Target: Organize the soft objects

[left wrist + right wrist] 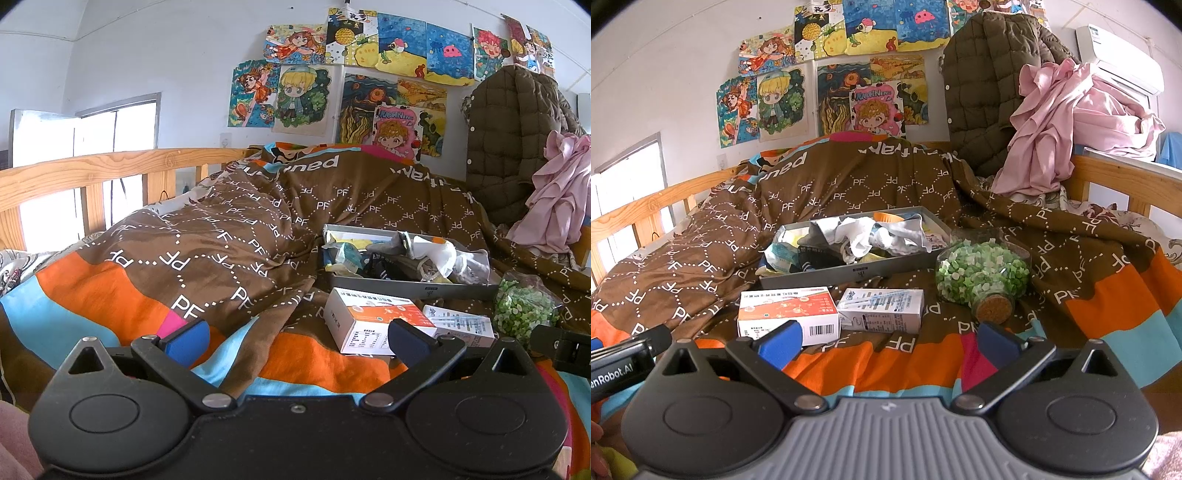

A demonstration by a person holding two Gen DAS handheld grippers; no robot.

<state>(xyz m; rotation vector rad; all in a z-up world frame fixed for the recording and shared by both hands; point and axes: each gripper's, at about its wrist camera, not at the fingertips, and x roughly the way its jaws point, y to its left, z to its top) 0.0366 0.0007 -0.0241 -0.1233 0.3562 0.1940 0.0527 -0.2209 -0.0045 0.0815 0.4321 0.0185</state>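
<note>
A grey shallow box [827,274] [413,288] lies on the brown patterned quilt [849,192] [229,236], filled with several crumpled socks and cloths [871,236] [436,254]. In front of it lie an orange-and-white carton [786,314] [373,325] and a pale blue carton [882,310] [465,325]. A corked glass jar of green paper stars [982,273] [524,306] lies on its side to the right. My right gripper [886,343] is open just short of the cartons, holding nothing. My left gripper [295,339] is open too, left of the orange carton.
A pink garment [1071,125] [557,199] and an olive quilted jacket [982,88] [509,140] hang over the far right bed corner. Wooden bed rails [92,173] [1123,181] run along both sides. Drawings [831,74] cover the wall; an air conditioner [1119,55] sits top right.
</note>
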